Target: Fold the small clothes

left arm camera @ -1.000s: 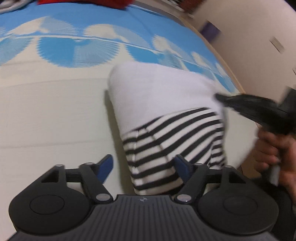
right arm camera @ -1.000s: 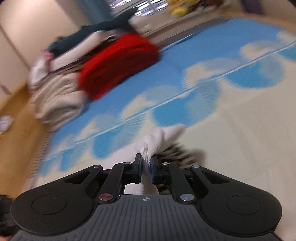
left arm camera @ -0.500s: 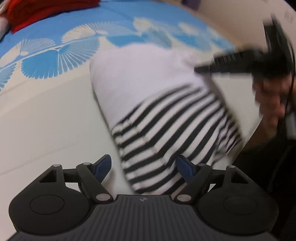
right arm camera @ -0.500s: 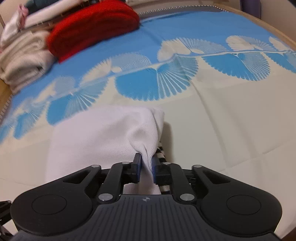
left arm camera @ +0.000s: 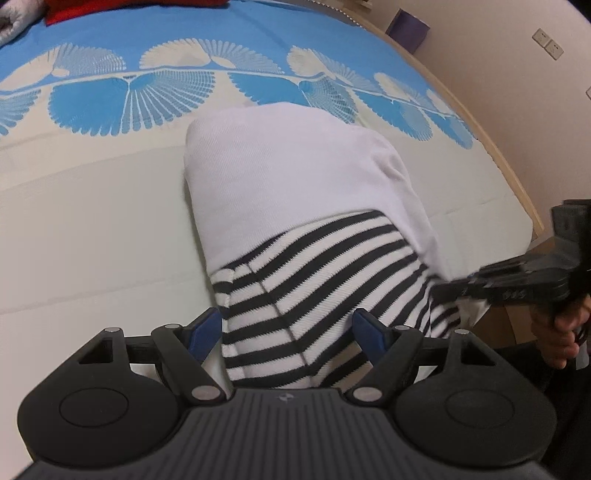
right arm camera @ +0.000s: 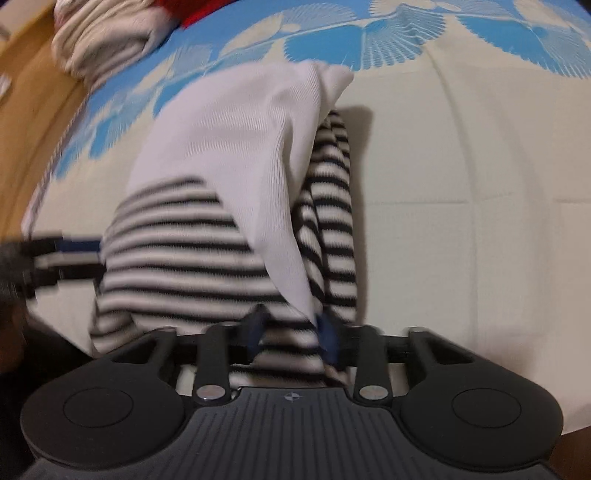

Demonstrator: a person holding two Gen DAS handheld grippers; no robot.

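Observation:
A small garment with a white part (left arm camera: 295, 170) and a black-and-white striped part (left arm camera: 317, 280) lies folded on the bed; it also shows in the right wrist view (right arm camera: 229, 177). My left gripper (left arm camera: 288, 328) is open, its blue pads on either side of the striped end. My right gripper (right arm camera: 291, 328) is open over the striped edge, with the white flap lying loose between its pads. The right gripper also shows in the left wrist view (left arm camera: 509, 284) at the garment's right edge.
The bed cover (left arm camera: 110, 221) is cream with a blue fan pattern (left arm camera: 147, 92) further back. A red folded item (left arm camera: 110, 7) and pale folded clothes (right arm camera: 107, 40) lie at the far end. The bed's wooden edge (left arm camera: 517, 177) runs along the right, by the wall.
My right gripper, shut on the white fabric before, has opened and let the flap fall over the striped part. It has moved nearer the striped edge. The left gripper stays open.

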